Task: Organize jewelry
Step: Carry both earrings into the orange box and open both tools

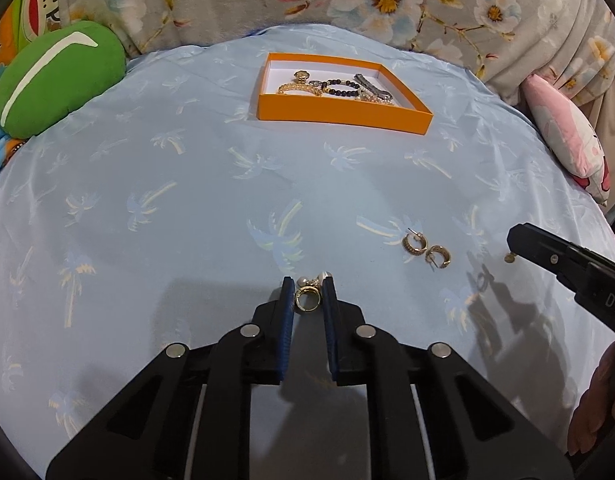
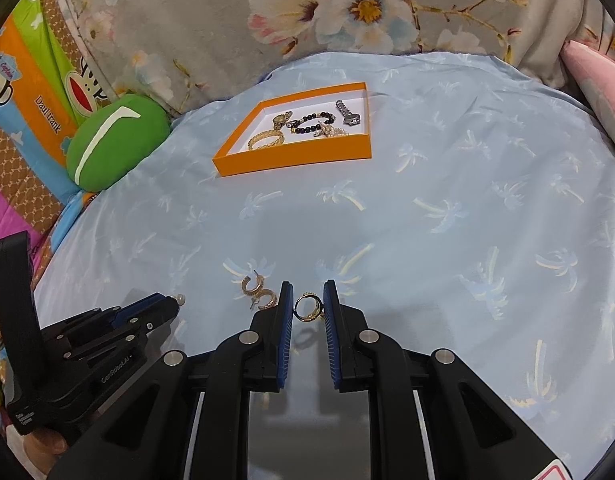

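An orange tray (image 1: 343, 120) at twelve o'clock holds bracelets (image 1: 339, 89) and a watch (image 2: 347, 114), two gold hoop earrings (image 1: 425, 249) lie loose on the cloth at three o'clock.

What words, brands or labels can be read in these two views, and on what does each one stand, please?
"GenRobot.AI": on the body of the left tool, right wrist view.
"Daul frank": on the cartoon monkey bedsheet.
"DA": on the right tool, left wrist view; cut off.
"Captain": apparently, on the monkey's cap; small.
Small white label on the left tool's base: too blurred to read.
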`<state>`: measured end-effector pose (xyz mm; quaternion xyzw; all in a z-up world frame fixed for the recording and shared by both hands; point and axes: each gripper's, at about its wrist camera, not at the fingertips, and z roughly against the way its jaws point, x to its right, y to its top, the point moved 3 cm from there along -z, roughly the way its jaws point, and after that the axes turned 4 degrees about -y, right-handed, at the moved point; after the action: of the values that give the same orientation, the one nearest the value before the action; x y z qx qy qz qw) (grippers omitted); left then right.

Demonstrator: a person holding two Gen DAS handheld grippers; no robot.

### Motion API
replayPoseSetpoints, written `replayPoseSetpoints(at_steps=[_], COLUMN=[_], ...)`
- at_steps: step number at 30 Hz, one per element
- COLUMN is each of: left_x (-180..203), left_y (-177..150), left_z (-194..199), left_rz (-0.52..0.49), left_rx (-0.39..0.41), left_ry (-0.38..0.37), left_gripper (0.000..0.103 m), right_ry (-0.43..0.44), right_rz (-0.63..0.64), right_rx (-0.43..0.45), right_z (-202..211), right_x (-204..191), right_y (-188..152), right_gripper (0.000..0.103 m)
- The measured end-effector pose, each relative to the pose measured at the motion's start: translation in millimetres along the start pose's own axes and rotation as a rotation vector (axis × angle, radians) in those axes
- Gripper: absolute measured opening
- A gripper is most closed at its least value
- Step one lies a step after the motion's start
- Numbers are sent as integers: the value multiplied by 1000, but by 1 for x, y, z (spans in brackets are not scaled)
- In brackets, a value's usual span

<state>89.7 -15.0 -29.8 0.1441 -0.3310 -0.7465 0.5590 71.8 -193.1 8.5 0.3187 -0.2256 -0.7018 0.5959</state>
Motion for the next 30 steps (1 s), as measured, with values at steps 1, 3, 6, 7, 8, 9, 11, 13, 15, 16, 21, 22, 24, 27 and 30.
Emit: replayPoseSetpoints(at_steps=[1,3,6,7,8,9,11,13,15,16,21,22,24,27,30], left_x=[0,1,3,5,6,7,8,9,8,8,5,4,3,2,1], left_y=[0,1,6,8,11,16,27,40,55,63,107,118,136,161,182], left_z=[0,1,5,6,8,11,16,19,20,20,10,6,-4,-24,-48], left_rz=[0,4,1,-1,-3,-8,-13,-21,-28,-32,-55,-58,-58,-54,-50], left_rx=[0,-2,9,15,21,30,48,65,83,93,134,142,154,158,164], left_ry=[-3,-13,-22,-25,-26,-30,-36,-40,-41,-38,-25,-26,-26,-38,-31], left_gripper=[13,13,13,13,13,13,13,13,13,13,13,13,13,13,13], right_ry=[0,0,2,3,5,7,8,8,12,12,20,29,47,66,73], right_rz=[1,0,3,7,10,14,24,31,37,40,45,39,30,20,17], right_rx=[-1,4,16,22,29,36,54,70,84,90,103,102,95,81,68], right_z=[1,0,2,2,3,4,5,5,2,0,-20,-26,-39,-62,-88], right_x=[0,0,-1,-1,-2,-3,-4,-4,-5,-5,-5,-4,-4,-7,-10], right_y=[0,0,5,9,13,18,29,40,54,60,95,104,118,138,152], right_gripper=[14,14,14,14,14,14,14,14,14,14,14,14,14,14,14])
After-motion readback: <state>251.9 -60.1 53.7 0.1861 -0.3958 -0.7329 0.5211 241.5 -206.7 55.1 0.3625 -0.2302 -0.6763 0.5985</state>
